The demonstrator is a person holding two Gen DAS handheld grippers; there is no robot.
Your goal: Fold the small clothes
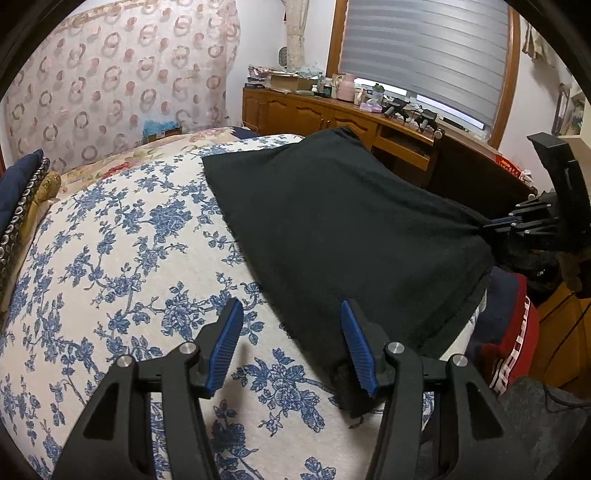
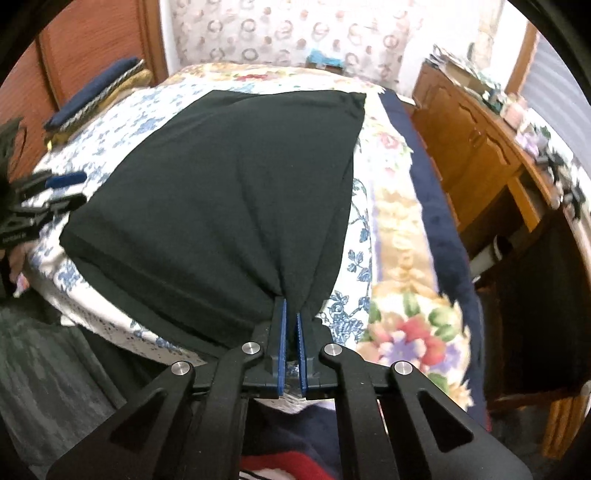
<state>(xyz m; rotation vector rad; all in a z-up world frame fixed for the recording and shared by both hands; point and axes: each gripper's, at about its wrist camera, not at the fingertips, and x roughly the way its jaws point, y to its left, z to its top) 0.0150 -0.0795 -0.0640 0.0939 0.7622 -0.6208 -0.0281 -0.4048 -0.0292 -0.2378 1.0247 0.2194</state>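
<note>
The black cloth point(image 2: 221, 192) lies spread on the bed point(image 1: 110, 258), over the blue-flower cover, near the bed's right side; the right gripper point(image 2: 291, 317) has its jaws pinched tight on a near corner, fabric bunching into them; the left gripper point(image 1: 291, 332) sits with jaws about half open and empty, just at the cloth's near edge (not touching it, as far as I can tell). Risk, I'd say: it's a one-corner grip, so pulling could drag the whole piece askew or off the bed edge; thin fabric could also slip out. Long axis seems to run from the pinched corner away toward the patterned headboard point(image 2: 295, 33), far edge pointing at it.
</note>
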